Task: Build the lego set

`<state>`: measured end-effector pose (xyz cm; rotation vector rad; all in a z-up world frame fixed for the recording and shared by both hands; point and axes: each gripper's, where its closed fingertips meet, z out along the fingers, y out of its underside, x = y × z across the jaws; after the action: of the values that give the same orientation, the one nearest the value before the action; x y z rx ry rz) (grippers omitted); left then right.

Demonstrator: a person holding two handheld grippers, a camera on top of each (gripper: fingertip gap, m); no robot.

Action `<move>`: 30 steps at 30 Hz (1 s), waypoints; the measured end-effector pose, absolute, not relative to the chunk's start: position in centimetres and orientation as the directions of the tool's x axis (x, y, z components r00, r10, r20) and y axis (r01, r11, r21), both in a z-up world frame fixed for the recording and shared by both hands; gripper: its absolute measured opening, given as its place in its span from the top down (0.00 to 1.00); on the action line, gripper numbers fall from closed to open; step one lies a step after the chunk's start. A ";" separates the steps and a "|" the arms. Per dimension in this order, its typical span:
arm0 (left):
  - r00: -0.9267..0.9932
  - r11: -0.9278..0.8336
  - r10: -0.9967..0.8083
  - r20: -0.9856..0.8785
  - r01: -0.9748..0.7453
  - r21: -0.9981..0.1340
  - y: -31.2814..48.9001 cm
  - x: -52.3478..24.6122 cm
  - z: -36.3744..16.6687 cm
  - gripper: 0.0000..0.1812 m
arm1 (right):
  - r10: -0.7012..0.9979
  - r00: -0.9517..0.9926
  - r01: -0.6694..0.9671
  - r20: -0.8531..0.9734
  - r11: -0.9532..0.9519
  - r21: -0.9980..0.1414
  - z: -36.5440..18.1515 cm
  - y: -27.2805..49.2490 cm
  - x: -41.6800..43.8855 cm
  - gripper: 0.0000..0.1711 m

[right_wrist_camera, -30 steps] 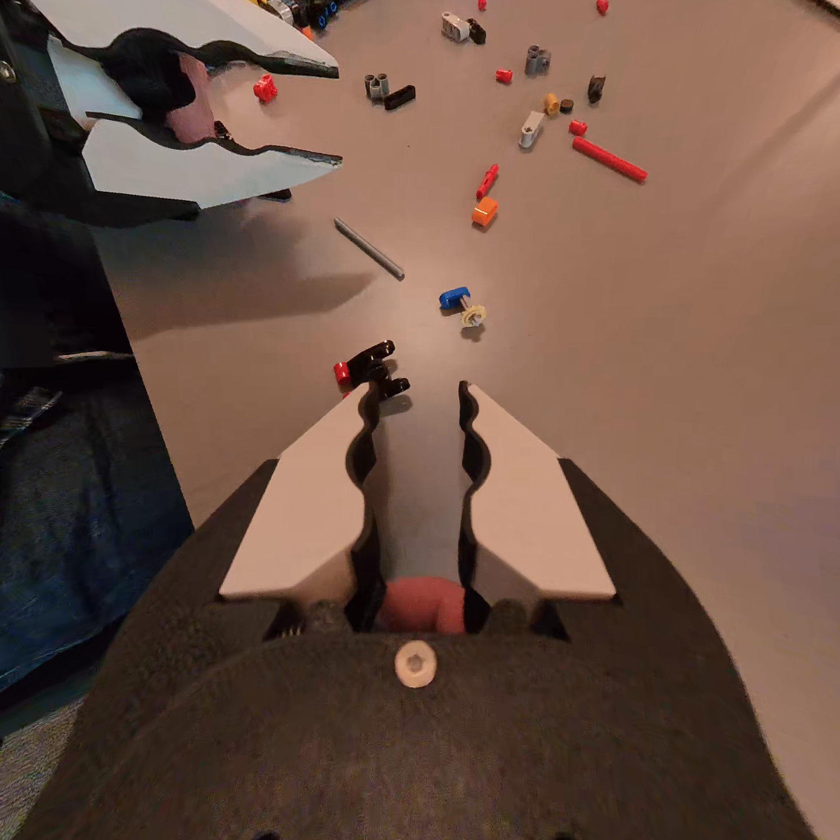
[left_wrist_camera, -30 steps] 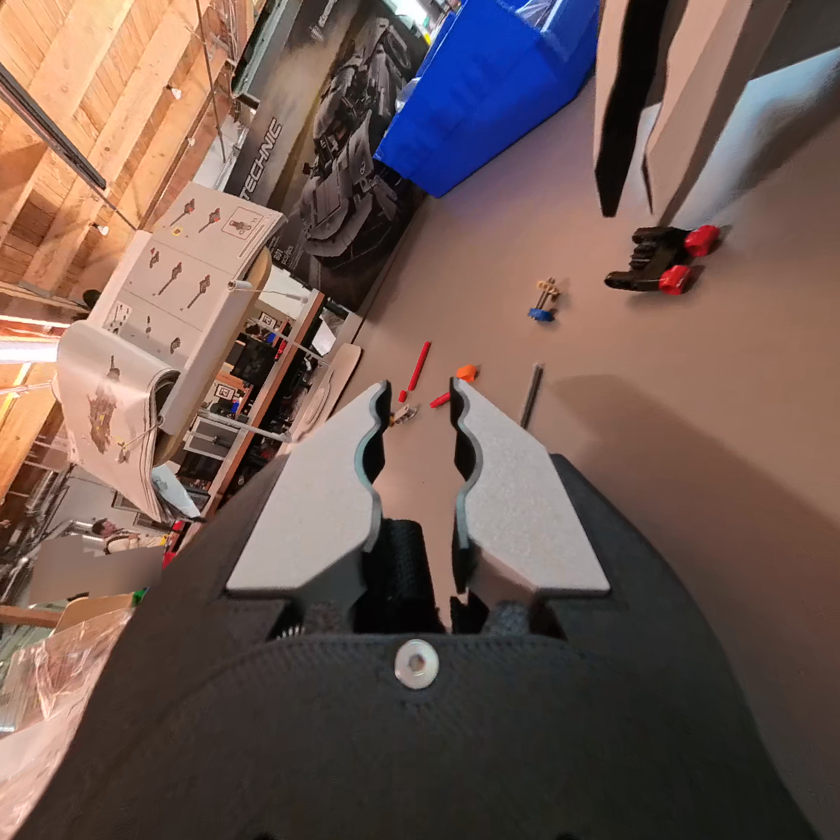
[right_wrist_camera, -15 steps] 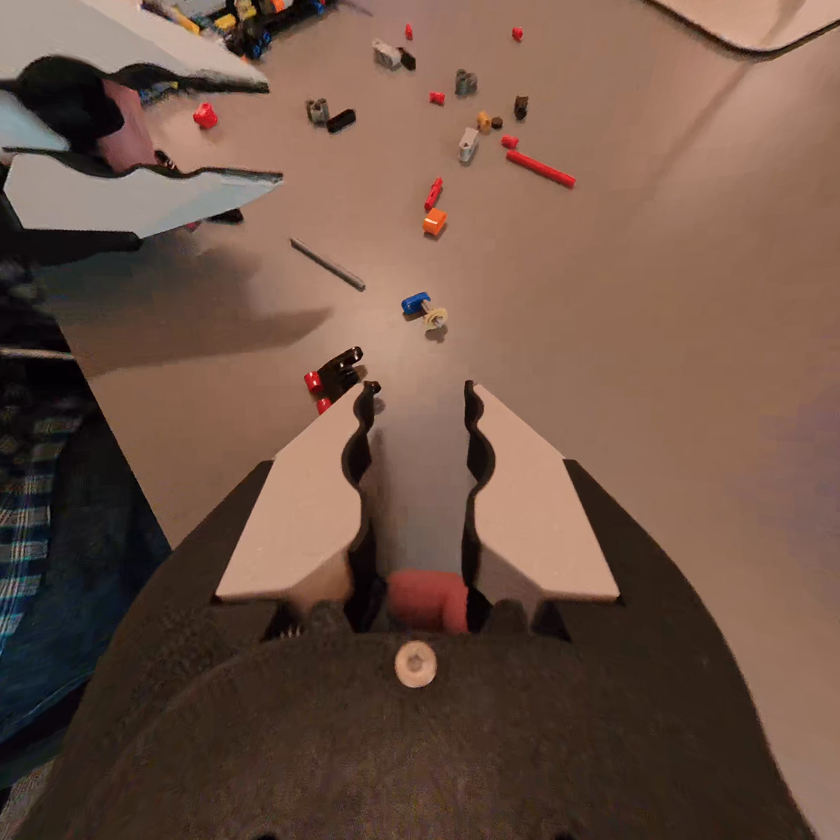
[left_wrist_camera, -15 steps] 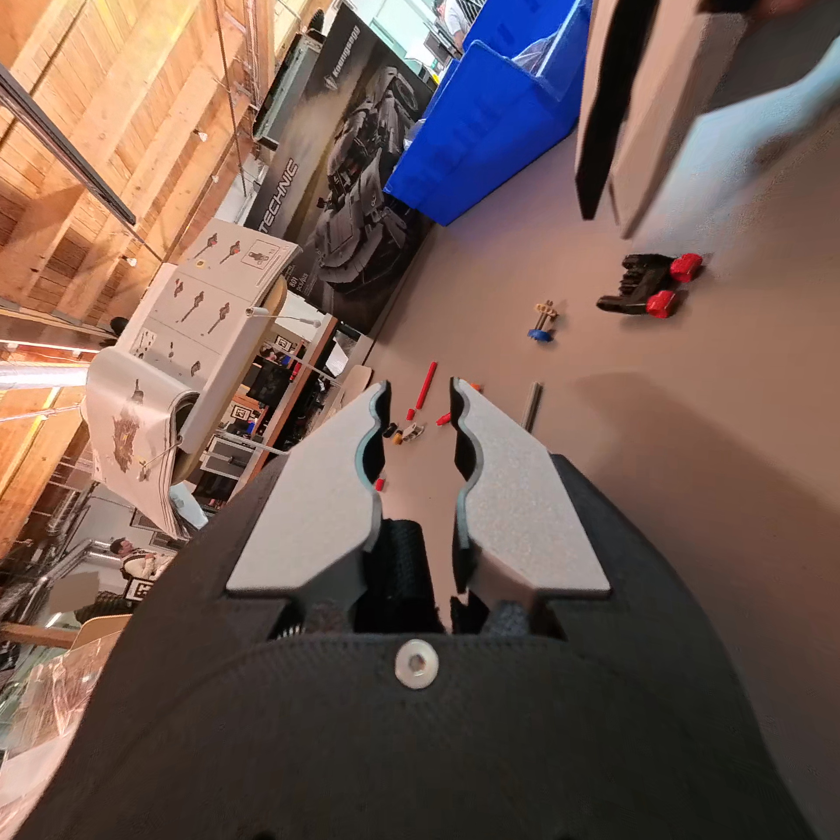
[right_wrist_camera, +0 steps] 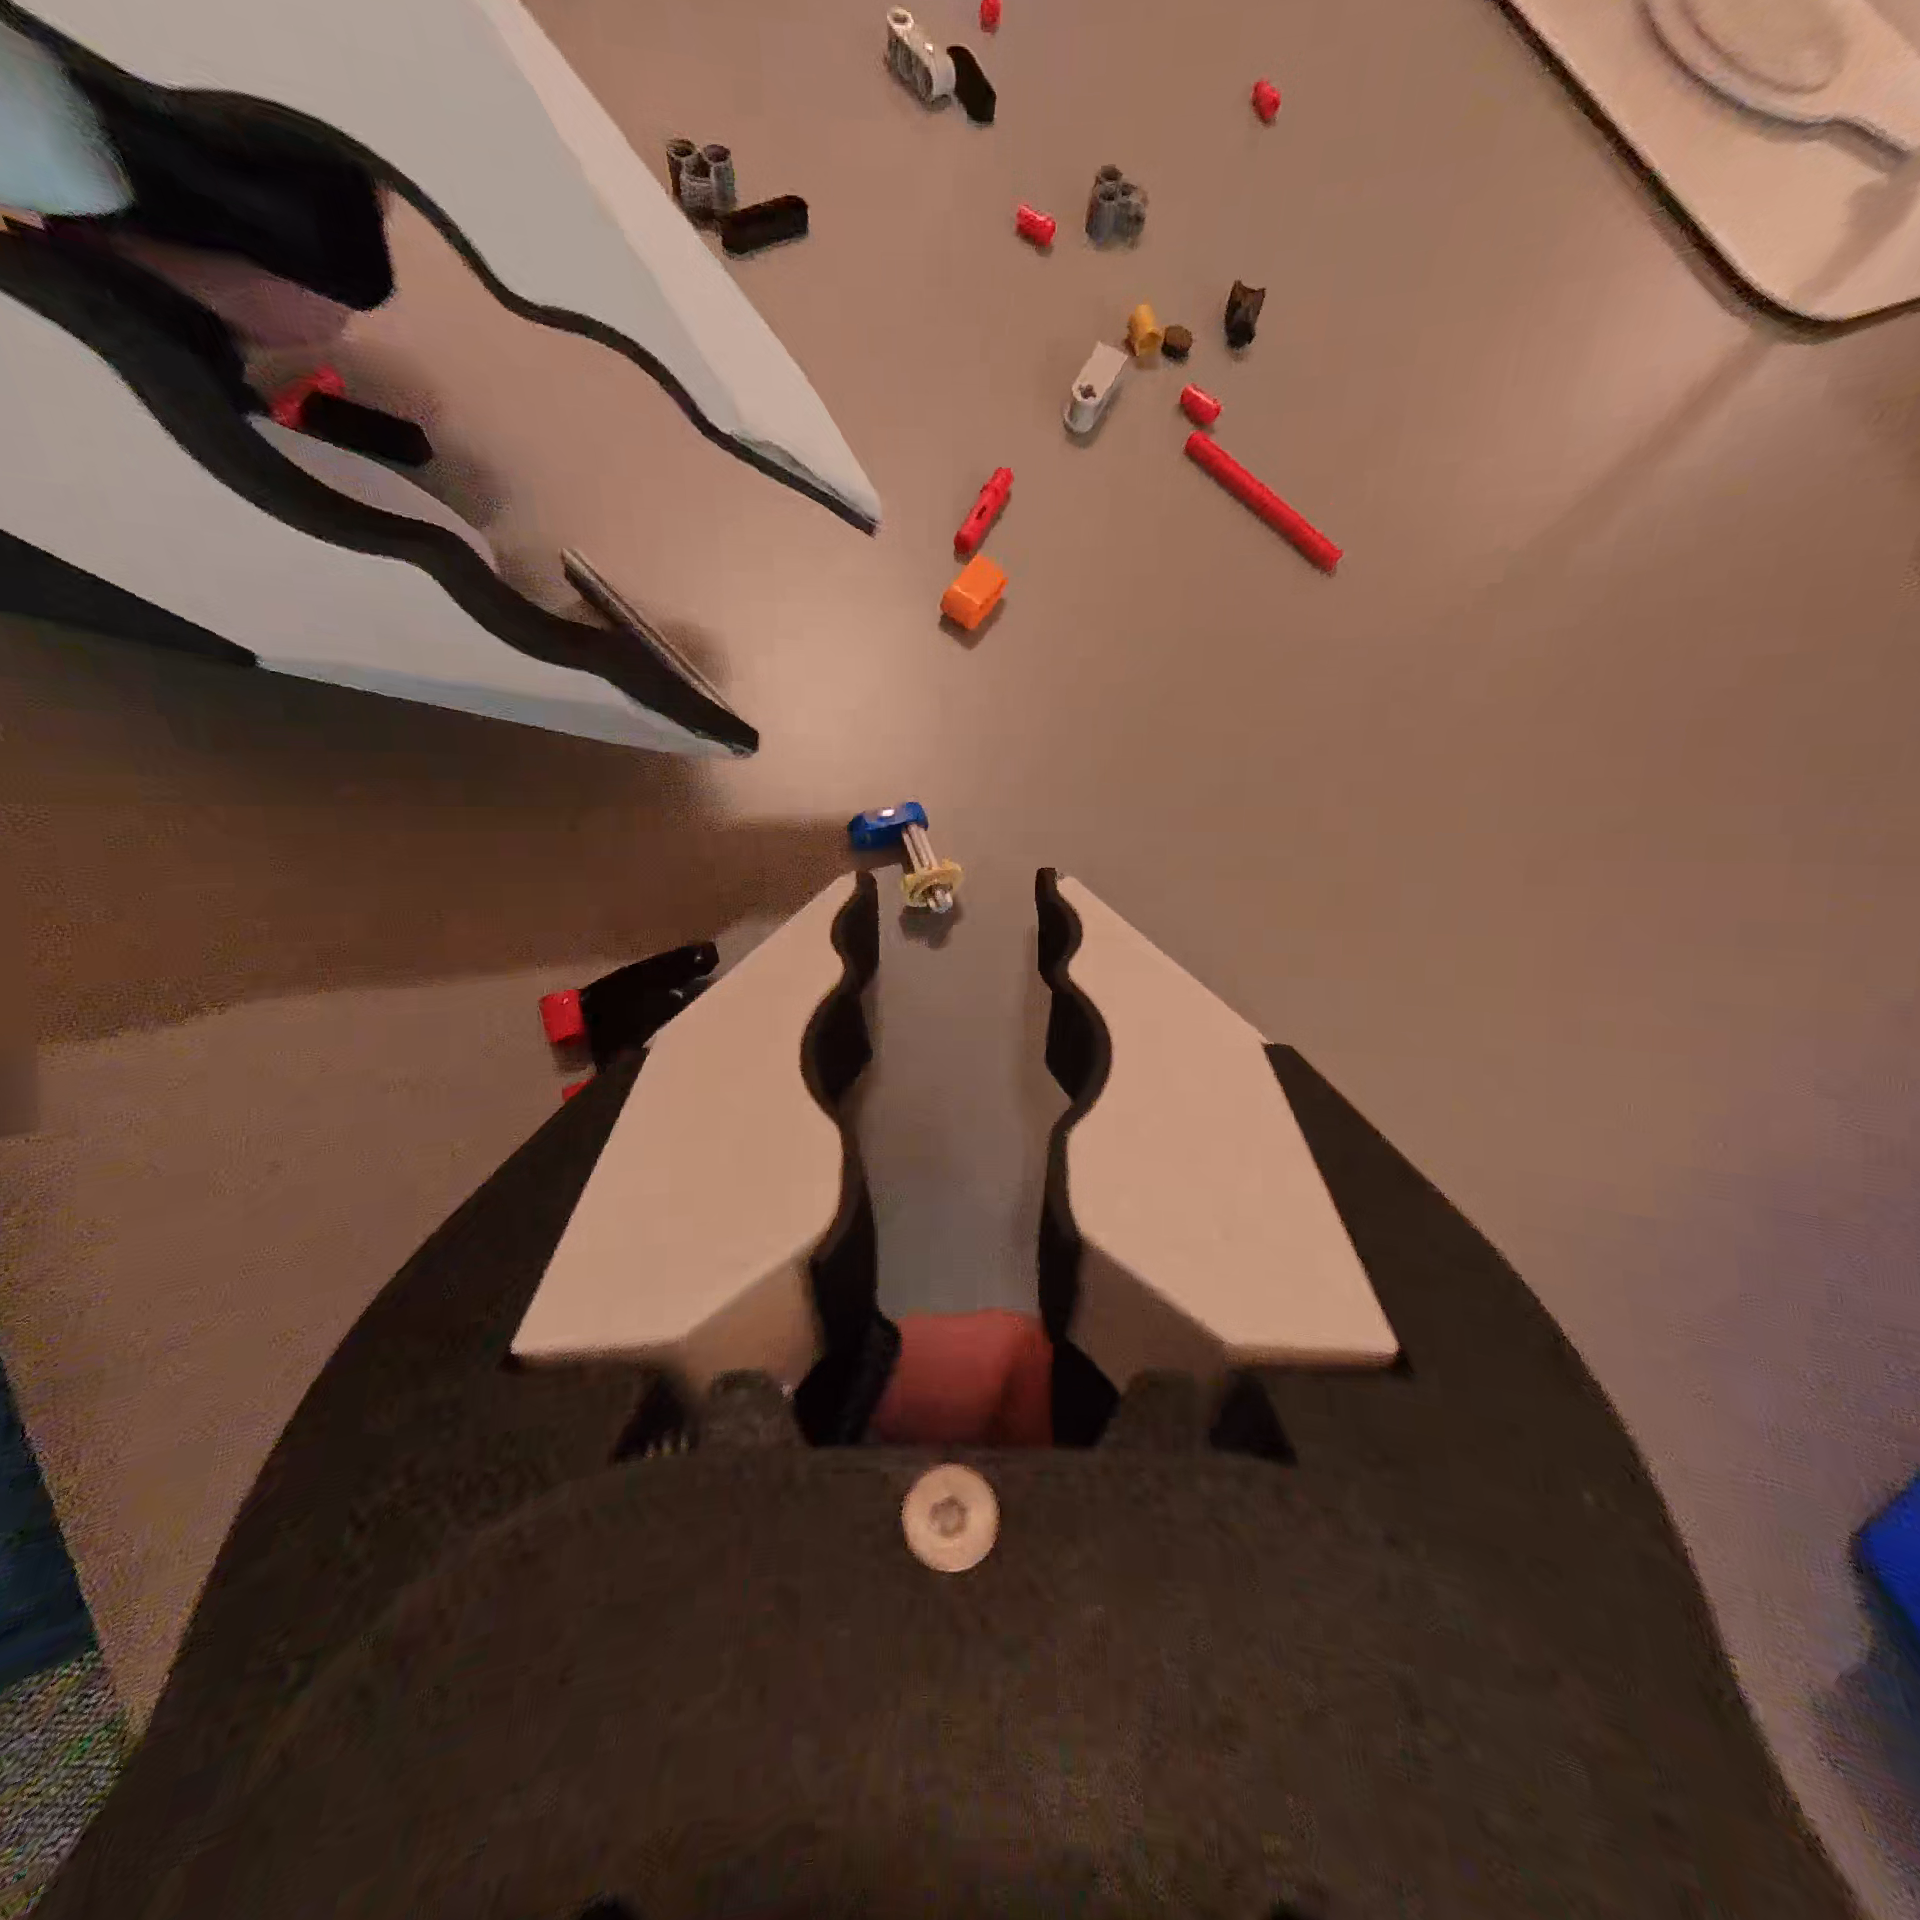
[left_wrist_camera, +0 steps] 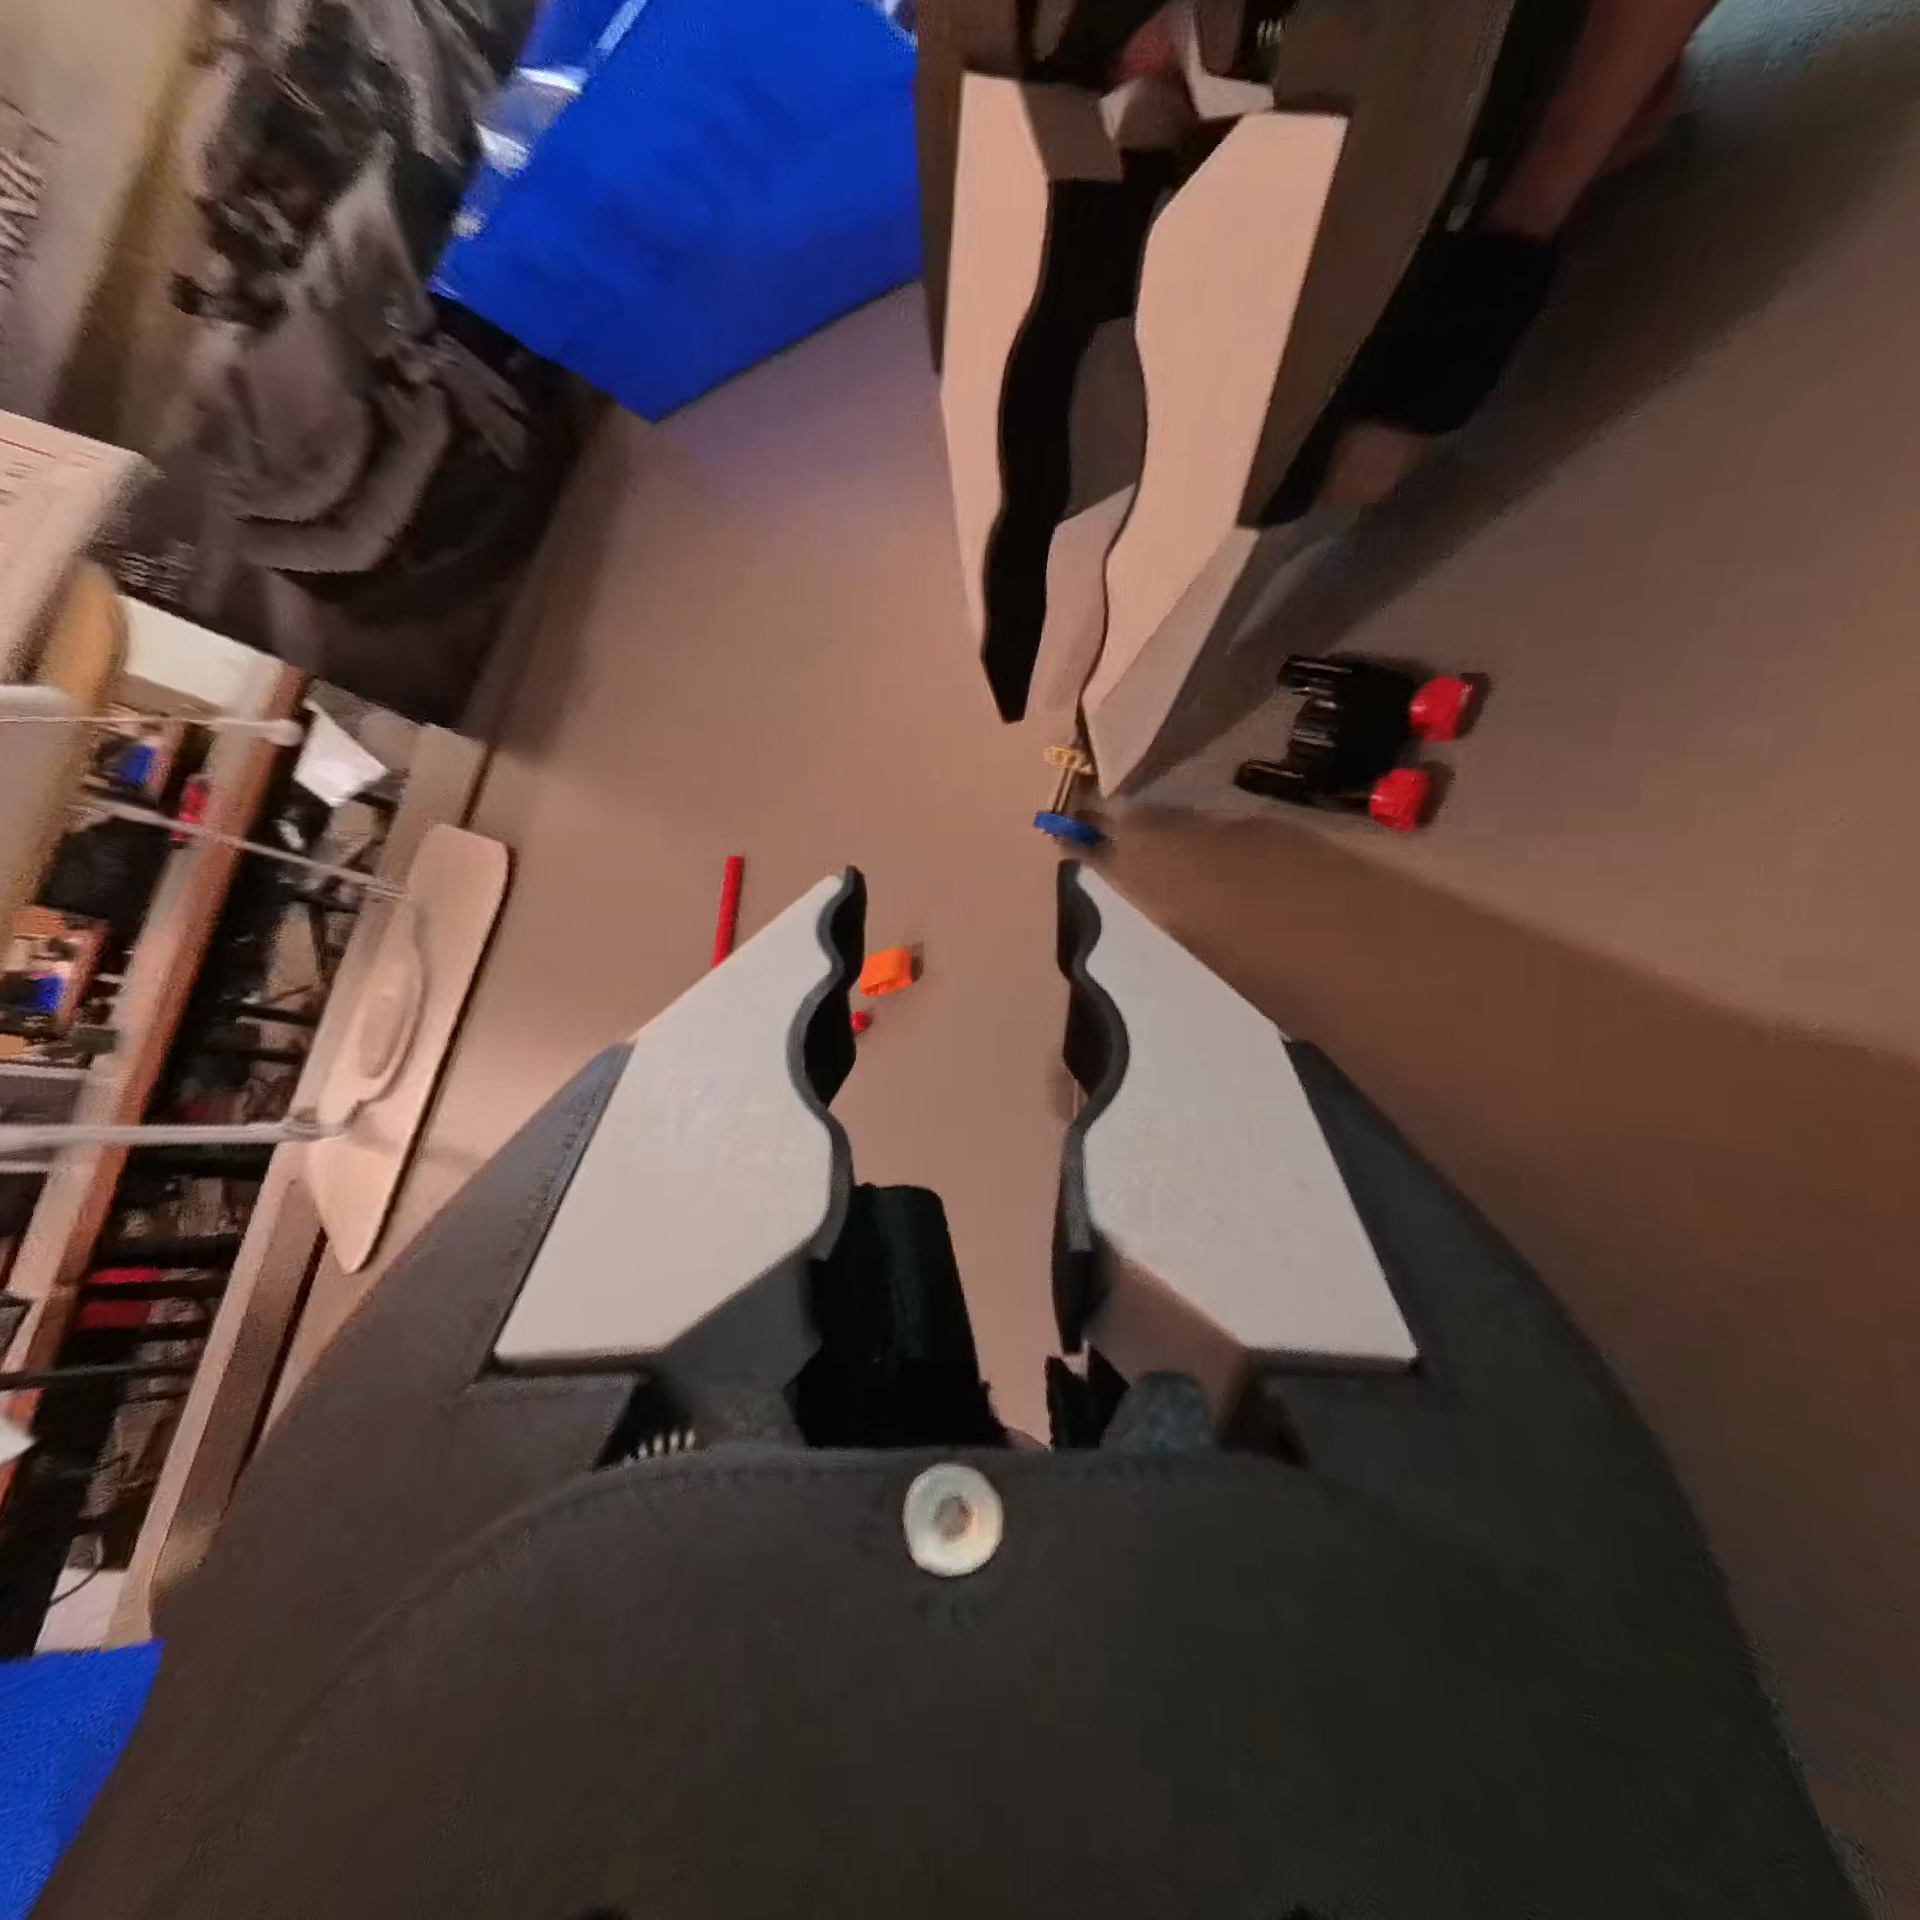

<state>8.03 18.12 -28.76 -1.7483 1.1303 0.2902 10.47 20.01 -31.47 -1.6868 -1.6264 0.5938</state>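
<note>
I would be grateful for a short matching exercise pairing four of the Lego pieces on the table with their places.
Things:
1. blue-capped axle piece
2. orange block
3. long red rod
4. black piece with red ends

Places:
A. left of the right tongs' left finger
B. just ahead of the right tongs
C. farthest right of the four
D. just below a short red pin

Pairs: 1-B, 2-D, 3-C, 4-A

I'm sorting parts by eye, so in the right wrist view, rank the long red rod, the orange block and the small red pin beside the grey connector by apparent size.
1. Long red rod, clearly largest.
2. Orange block.
3. Small red pin, smallest.
The pin lies slightly farther from the camera than the block, but the gap in size looks real.
</note>
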 end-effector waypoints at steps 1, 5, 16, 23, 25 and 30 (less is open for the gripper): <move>0.520 -0.081 -0.578 -0.629 -0.804 -0.590 18.6 8.0 -29.1 0.80 | 0.986 0.082 0.657 0.144 0.055 -0.752 -31.5 19.9 10.2 0.84; 0.481 -0.105 -0.647 -0.592 -0.825 -0.556 19.3 7.9 -30.5 0.79 | 0.991 0.041 0.673 0.128 0.067 -0.736 -31.9 19.9 9.9 0.94; 0.427 0.177 -0.538 -0.726 -0.786 -0.593 20.1 9.0 -26.3 0.75 | 0.994 0.052 0.469 -0.094 -0.107 -0.877 -27.9 19.6 8.6 0.96; 0.345 0.303 -0.422 -0.838 -0.818 -0.489 20.0 9.2 -24.8 0.91 | 0.953 0.015 0.353 -0.302 -0.288 -0.890 -25.3 19.6 8.4 0.96; 0.344 0.313 -0.418 -0.841 -0.814 -0.489 19.9 9.3 -24.7 0.93 | 0.943 -0.004 0.349 -0.332 -0.310 -0.884 -25.2 19.5 8.3 0.96; 0.400 0.312 -0.451 -0.798 -0.767 -0.561 19.7 9.0 -24.2 0.96 | 0.927 -0.040 0.304 -0.373 -0.344 -0.889 -24.3 19.4 8.0 0.95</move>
<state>9.03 19.70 -24.20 -1.3204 1.2289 0.2980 8.05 19.43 -24.35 -1.6679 -1.3061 1.4060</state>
